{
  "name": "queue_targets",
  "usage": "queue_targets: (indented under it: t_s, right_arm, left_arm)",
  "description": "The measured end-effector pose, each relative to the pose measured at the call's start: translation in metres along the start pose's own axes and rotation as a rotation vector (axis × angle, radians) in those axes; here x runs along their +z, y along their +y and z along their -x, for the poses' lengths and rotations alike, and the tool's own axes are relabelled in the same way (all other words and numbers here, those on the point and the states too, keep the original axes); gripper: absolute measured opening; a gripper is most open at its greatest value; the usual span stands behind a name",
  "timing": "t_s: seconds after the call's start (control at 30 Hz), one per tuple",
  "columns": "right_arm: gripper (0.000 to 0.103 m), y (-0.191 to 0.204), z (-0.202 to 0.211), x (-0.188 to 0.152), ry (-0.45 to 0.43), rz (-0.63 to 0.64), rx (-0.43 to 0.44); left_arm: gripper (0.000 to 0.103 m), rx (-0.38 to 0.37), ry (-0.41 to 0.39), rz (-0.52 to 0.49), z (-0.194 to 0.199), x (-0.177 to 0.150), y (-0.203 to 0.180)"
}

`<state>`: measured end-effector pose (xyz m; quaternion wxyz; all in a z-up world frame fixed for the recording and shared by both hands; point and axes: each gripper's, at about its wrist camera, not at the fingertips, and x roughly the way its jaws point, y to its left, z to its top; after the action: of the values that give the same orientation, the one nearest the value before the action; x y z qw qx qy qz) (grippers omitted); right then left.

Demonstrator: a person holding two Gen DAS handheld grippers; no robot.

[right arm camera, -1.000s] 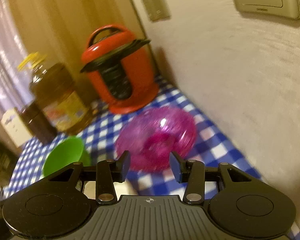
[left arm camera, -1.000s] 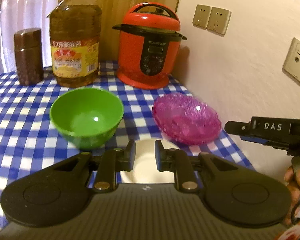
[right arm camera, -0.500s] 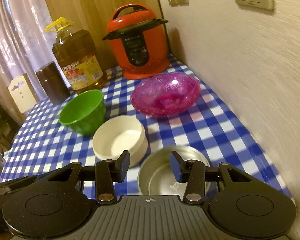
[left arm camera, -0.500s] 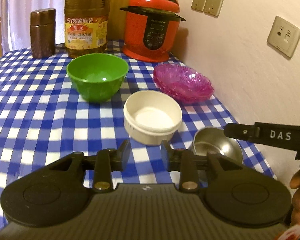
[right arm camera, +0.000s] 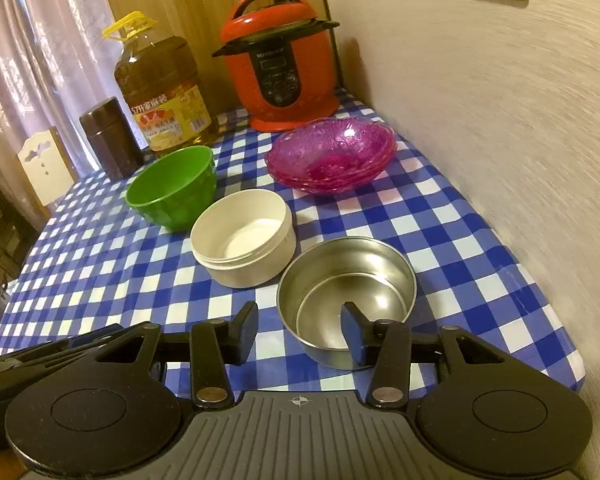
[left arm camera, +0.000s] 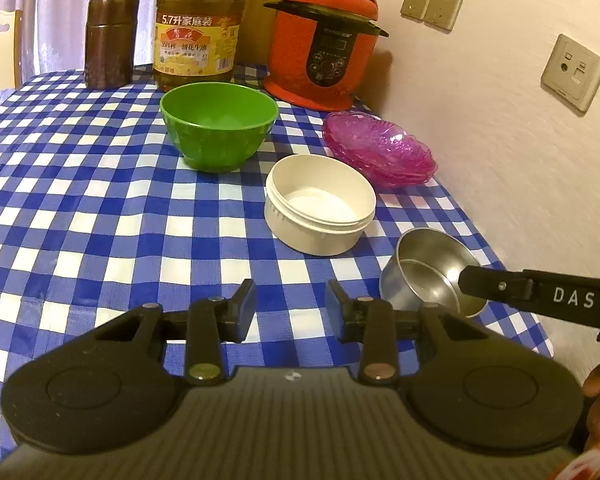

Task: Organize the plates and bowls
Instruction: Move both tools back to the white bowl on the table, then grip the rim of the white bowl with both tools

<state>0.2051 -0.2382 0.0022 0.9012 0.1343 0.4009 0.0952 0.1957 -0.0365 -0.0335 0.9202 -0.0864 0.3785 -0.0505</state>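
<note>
On the blue-checked table stand a green bowl [left arm camera: 219, 124] [right arm camera: 172, 193], a white round bowl [left arm camera: 320, 204] [right arm camera: 244, 236], stacked pink glass plates [left arm camera: 380, 148] [right arm camera: 332, 154] and stacked steel bowls [left arm camera: 432, 272] [right arm camera: 346, 292]. My left gripper [left arm camera: 290, 312] is open and empty, held above the table near its front, short of the white bowl. My right gripper [right arm camera: 300, 330] is open and empty, just in front of the steel bowls, its right finger seen against their near rim. The right gripper's finger [left arm camera: 532, 294] also shows in the left wrist view, over the steel bowls.
A red pressure cooker [left arm camera: 324, 44] [right arm camera: 282, 60], a big oil bottle [left arm camera: 198, 24] [right arm camera: 162, 88] and a brown canister [left arm camera: 110, 42] [right arm camera: 110, 138] stand at the back. A wall [right arm camera: 500, 120] runs along the table's right edge. A chair back [right arm camera: 44, 164] is at far left.
Both grippers have pulled back and risen from the far dishes, so the white bowl and steel bowls came into view. Both stay open and empty.
</note>
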Motion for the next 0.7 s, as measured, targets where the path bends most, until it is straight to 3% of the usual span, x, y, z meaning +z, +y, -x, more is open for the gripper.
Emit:
queue_targets:
  t_s: [0.4, 0.7]
  right_arm:
    - [0.053, -0.004, -0.017, 0.016, -0.001, -0.023, 0.021]
    - [0.053, -0.010, -0.053, 0.058, -0.025, -0.032, 0.059]
  left_arm:
    - [0.036, -0.022, 0.024, 0.071, -0.031, 0.021, 0.012]
    - [0.036, -0.012, 0.011, 0.022, -0.077, 0.060, 0.009]
